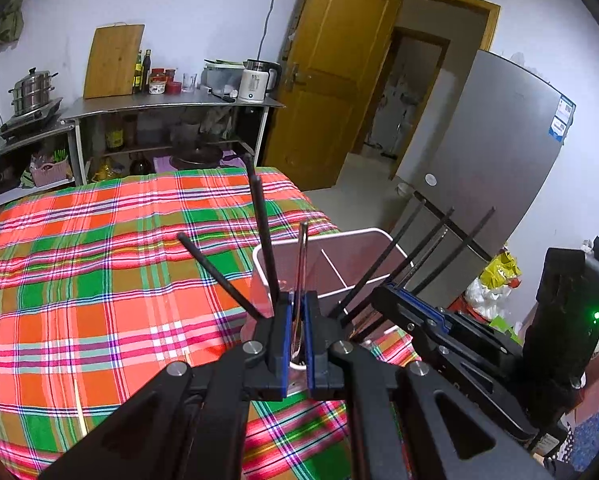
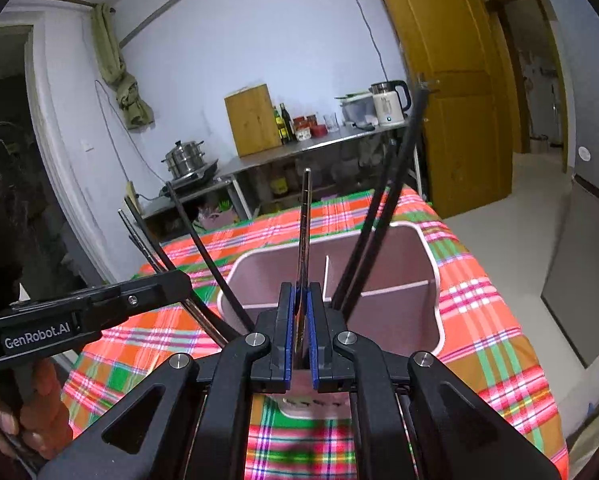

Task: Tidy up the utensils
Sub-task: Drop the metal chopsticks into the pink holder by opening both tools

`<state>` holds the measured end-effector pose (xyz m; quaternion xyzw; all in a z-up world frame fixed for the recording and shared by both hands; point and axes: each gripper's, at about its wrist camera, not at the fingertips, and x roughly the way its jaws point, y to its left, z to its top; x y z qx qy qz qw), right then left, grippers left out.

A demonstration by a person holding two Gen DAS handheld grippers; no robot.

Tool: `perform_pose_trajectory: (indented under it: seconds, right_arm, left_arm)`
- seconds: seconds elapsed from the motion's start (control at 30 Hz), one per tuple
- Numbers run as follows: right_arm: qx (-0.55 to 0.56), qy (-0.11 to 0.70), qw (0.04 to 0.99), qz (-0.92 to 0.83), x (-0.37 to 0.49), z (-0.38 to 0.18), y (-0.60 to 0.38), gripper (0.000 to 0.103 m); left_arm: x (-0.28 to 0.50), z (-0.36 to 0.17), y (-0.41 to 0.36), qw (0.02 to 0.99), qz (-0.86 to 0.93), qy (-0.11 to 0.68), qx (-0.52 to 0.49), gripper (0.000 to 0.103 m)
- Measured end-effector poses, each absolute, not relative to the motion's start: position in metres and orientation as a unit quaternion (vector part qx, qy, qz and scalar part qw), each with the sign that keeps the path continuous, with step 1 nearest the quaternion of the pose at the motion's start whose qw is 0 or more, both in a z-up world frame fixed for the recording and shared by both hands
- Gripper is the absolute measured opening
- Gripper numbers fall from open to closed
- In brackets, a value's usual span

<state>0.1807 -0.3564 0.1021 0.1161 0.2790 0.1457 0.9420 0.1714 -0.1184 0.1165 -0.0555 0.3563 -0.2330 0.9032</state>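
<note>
Left wrist view: left gripper (image 1: pixel 295 322), lower centre, had its jaws closed on a bunch of utensils (image 1: pixel 264 232), black chopsticks plus one metal piece, fanned upward. The pink divided holder (image 1: pixel 373 236) sat centre-right on the plaid-covered table (image 1: pixel 99 260), near its edge.

Right wrist view: right gripper (image 2: pixel 300 328), jaws likewise clamped on a splayed bunch (image 2: pixel 305 220) above the holder.

Risks: fanned sticks could catch rim or divider; thin grip may slip and scatter pcs; both grippers close together, so collision poss.; light holder near table edge could tip.
</note>
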Motion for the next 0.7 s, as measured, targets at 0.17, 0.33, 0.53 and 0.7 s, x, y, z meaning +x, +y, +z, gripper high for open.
perform_pose_trajectory:
  seconds: [0.17,0.33,0.53,0.7]
  right_arm:
    - [0.115,0.284,0.941,0.142,0.176,0.100,-0.358,0.009]
    - [0.116,0.283,0.941,0.142,0.169,0.099,-0.359,0.013]
    - [0.115,0.287,0.941,0.141,0.157,0.094,-0.362,0.018]
    - [0.118,0.291,0.939,0.138,0.147,0.089,-0.364,0.018]
  left_arm:
    - [0.167,0.114,-0.114,0.905,-0.224,0.357,-0.054,0.008]
    - [0.159,0.111,-0.106,0.906,-0.219,0.356,-0.061,0.019]
    - [0.145,0.102,-0.095,0.907,-0.213,0.358,-0.064,0.021]
    - [0.133,0.093,-0.083,0.906,-0.208,0.362,-0.073,0.021]
